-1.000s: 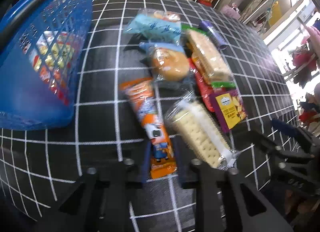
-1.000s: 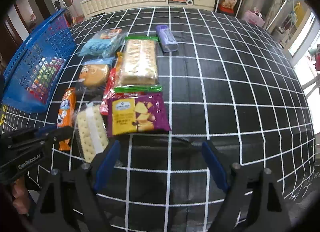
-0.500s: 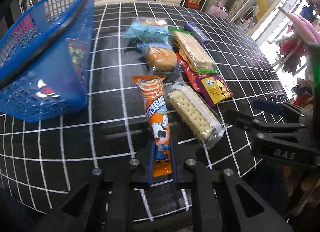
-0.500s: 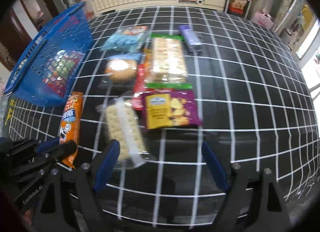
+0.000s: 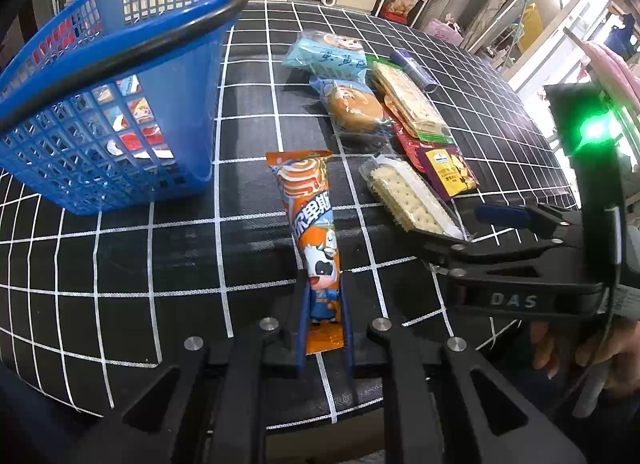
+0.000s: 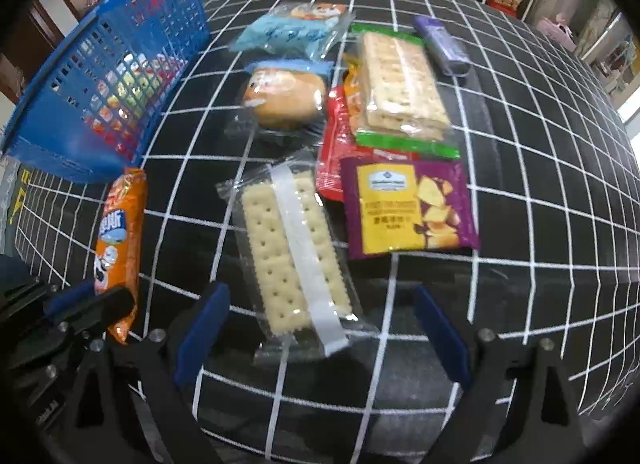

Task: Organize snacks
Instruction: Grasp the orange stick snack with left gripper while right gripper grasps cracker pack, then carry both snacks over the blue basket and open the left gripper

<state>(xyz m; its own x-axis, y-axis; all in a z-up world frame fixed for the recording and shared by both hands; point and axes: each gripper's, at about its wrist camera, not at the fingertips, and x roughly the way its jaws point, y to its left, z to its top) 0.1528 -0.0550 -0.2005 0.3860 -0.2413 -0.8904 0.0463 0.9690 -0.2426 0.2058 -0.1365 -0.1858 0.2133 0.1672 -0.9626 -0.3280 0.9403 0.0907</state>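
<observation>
our left gripper [image 5: 324,328] clamps near end of orange wafer pack [image 5: 312,232] beside blue basket [image 5: 100,104]. we judge it light, crinkly, crushable. our right gripper [image 6: 320,328] spread wide around cracker pack [image 6: 292,260].

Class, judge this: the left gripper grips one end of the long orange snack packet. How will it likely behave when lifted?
The orange snack packet is long and gripped only at its near end by the left gripper, so its far end probably droops. Its glossy film may slip. It looks slim, likely light.
</observation>
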